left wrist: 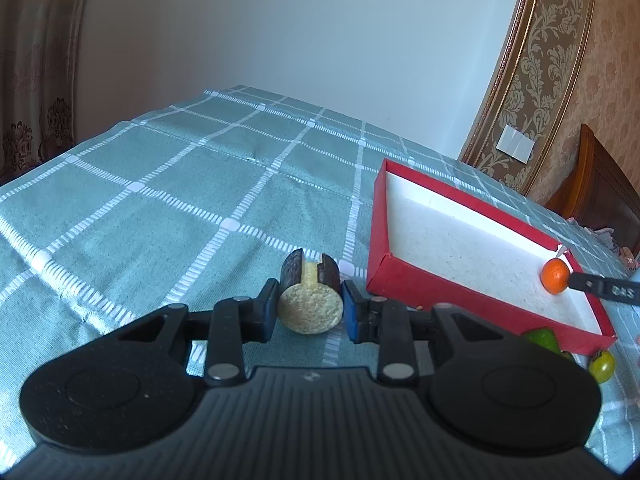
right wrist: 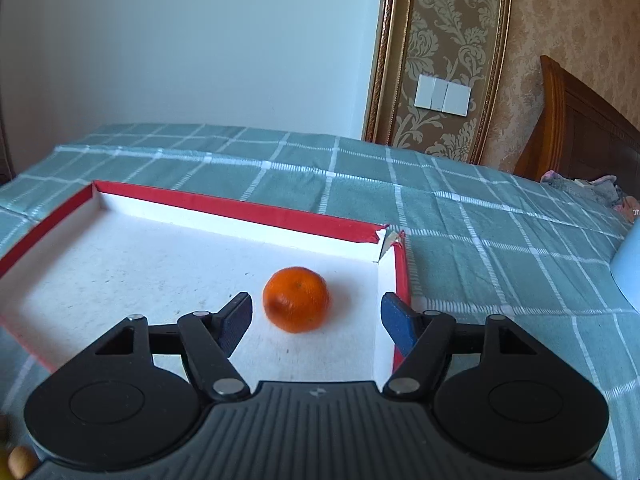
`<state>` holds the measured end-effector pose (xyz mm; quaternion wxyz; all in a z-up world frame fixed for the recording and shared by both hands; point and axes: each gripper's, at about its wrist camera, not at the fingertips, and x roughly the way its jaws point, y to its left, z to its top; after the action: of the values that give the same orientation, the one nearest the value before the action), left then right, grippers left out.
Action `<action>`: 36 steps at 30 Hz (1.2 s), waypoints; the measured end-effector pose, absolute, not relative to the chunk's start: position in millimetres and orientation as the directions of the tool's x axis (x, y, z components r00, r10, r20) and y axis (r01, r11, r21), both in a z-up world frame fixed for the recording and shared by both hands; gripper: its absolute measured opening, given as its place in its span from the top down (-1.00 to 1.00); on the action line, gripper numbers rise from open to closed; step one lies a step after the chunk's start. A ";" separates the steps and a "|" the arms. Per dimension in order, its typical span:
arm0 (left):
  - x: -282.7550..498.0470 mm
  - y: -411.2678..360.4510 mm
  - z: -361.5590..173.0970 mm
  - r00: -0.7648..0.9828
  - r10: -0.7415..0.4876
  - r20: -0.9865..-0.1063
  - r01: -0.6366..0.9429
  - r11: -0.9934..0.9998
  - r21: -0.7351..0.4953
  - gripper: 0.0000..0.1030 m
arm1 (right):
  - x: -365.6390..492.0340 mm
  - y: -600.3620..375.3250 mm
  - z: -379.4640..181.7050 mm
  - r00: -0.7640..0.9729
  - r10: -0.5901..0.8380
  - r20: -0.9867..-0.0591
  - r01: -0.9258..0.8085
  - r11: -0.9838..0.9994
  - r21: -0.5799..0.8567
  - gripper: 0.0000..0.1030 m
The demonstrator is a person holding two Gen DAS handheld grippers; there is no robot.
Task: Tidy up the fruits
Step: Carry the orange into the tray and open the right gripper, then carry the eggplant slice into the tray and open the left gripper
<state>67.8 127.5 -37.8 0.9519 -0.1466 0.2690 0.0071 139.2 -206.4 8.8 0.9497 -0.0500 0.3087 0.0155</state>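
My left gripper [left wrist: 310,306] is shut on a cut fruit piece [left wrist: 311,298] with dark brown skin and a pale yellow face, held just over the green checked cloth [left wrist: 160,200]. The red tray [left wrist: 448,248] with a white floor stands to its right. A small orange [right wrist: 297,298] lies in the tray's far right corner; it also shows in the left wrist view [left wrist: 555,276]. My right gripper [right wrist: 316,320] is open, its fingers on either side of the orange and apart from it; one finger [left wrist: 600,288] shows in the left wrist view.
A green fruit [left wrist: 542,338] and a small yellow-green fruit [left wrist: 602,366] lie on the cloth by the tray's near corner. A tan round thing [right wrist: 20,460] sits at the right wrist view's lower left. A wooden headboard [right wrist: 580,132] and clutter [right wrist: 592,188] lie far right.
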 end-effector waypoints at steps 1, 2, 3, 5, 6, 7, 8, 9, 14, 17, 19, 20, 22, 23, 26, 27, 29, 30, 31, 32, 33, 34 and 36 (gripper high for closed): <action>67.5 127.6 -37.9 0.855 -0.067 -0.514 -0.092 0.956 -0.278 0.43 | 129.9 -209.1 10.3 0.812 0.005 -0.583 -0.061 0.995 -0.077 -0.37; 67.2 128.1 -37.9 0.856 -0.068 -0.513 -0.092 0.955 -0.281 0.43 | 118.5 -212.8 11.4 0.814 0.016 -0.581 -0.063 0.996 -0.060 -0.38; 66.9 128.2 -37.9 0.856 -0.070 -0.513 -0.092 0.955 -0.283 0.43 | 108.6 -215.8 11.6 0.812 0.030 -0.583 -0.071 0.996 -0.047 -0.42; 66.4 127.8 -37.6 0.856 -0.069 -0.513 -0.092 0.955 -0.283 0.43 | 84.1 -222.7 10.4 0.814 0.047 -0.579 -0.077 0.997 -0.027 -0.44; 66.5 128.0 -37.7 0.856 -0.069 -0.513 -0.092 0.955 -0.282 0.43 | 73.5 -226.0 9.8 0.815 0.051 -0.578 -0.077 0.997 -0.020 -0.45; 66.2 127.6 -37.6 0.855 -0.068 -0.513 -0.092 0.956 -0.280 0.43 | 62.2 -229.5 9.2 0.812 0.057 -0.580 -0.078 0.997 -0.010 -0.45; 66.3 128.1 -37.4 0.856 -0.069 -0.512 -0.092 0.955 -0.281 0.43 | 52.8 -232.8 8.6 0.812 0.064 -0.580 -0.076 0.997 0.002 -0.45; 65.7 128.5 -37.4 0.858 -0.070 -0.510 -0.091 0.954 -0.284 0.43 | 40.4 -237.6 7.7 0.816 0.071 -0.573 -0.072 0.997 0.022 -0.45; 64.0 126.1 -35.5 0.864 -0.065 -0.500 -0.084 0.959 -0.271 0.43 | 5.1 -247.7 -4.7 0.797 0.084 -0.599 -0.081 0.996 0.033 -0.46; 58.1 119.2 -31.5 0.879 -0.044 -0.476 -0.077 0.970 -0.231 0.43 | 0.5 -245.1 -14.3 0.795 0.058 -0.604 -0.079 0.997 -0.007 -0.46; 54.6 114.0 -29.9 0.880 -0.040 -0.473 -0.064 0.977 -0.202 0.43 | 3.7 -244.0 -18.6 0.788 0.063 -0.613 -0.081 0.997 -0.002 -0.46; 53.1 112.4 -29.6 0.880 -0.043 -0.474 -0.057 0.979 -0.194 0.43 | 5.0 -244.3 -19.5 0.790 0.071 -0.609 -0.082 0.997 0.011 -0.46; 49.7 109.7 -28.8 0.878 -0.045 -0.476 -0.048 0.982 -0.183 0.43 | 8.2 -243.8 -19.2 0.793 0.069 -0.606 -0.077 0.997 0.012 -0.49; 47.9 108.6 -28.0 0.879 -0.045 -0.475 -0.045 0.983 -0.176 0.43 | 10.8 -243.6 -20.2 0.789 0.064 -0.611 -0.073 0.997 0.010 -0.60; 41.5 105.8 -22.2 0.885 -0.053 -0.462 -0.030 0.985 -0.170 0.43 | 17.9 -245.0 -23.2 0.771 0.066 -0.633 -0.068 0.997 0.021 -0.73; 39.9 104.5 -19.6 0.887 -0.061 -0.458 -0.021 0.985 -0.172 0.43 | 18.5 -245.4 -23.5 0.769 0.068 -0.635 -0.069 0.997 0.024 -0.77; 38.1 100.0 -12.8 0.890 -0.081 -0.449 0.005 0.986 -0.169 0.43 | 19.3 -243.8 -24.4 0.764 0.073 -0.641 -0.078 0.997 0.020 -0.82; 38.1 96.4 -9.3 0.891 -0.090 -0.445 0.018 0.986 -0.163 0.43 | 19.5 -242.6 -24.6 0.763 0.068 -0.643 -0.079 0.997 0.012 -0.82; 39.0 92.1 -5.5 0.892 -0.101 -0.441 0.034 0.987 -0.157 0.43 | 19.5 -242.1 -24.7 0.762 0.065 -0.644 -0.079 0.997 0.008 -0.83; 40.8 87.4 -1.5 0.890 -0.122 -0.439 0.056 0.986 -0.159 0.43 | 19.4 -242.0 -24.8 0.761 0.067 -0.645 -0.081 0.997 0.007 -0.84; 44.0 82.8 1.9 0.886 -0.147 -0.440 0.081 0.983 -0.165 0.43 | 19.6 -242.1 -25.0 0.760 0.069 -0.646 -0.083 0.997 0.008 -0.85; 48.7 78.1 5.1 0.881 -0.167 -0.443 0.099 0.980 -0.172 0.43 | 19.5 -242.3 -24.9 0.760 0.070 -0.646 -0.084 0.996 0.010 -0.86; 61.2 67.6 9.4 0.872 -0.190 -0.452 0.126 0.978 -0.168 0.43 | 20.0 -241.9 -24.9 0.759 0.072 -0.647 -0.085 0.996 0.012 -0.87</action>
<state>61.2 67.6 9.4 0.9651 -0.0667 0.2396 -0.0817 20.0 -241.9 -24.9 0.9379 -0.0092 0.3443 0.0419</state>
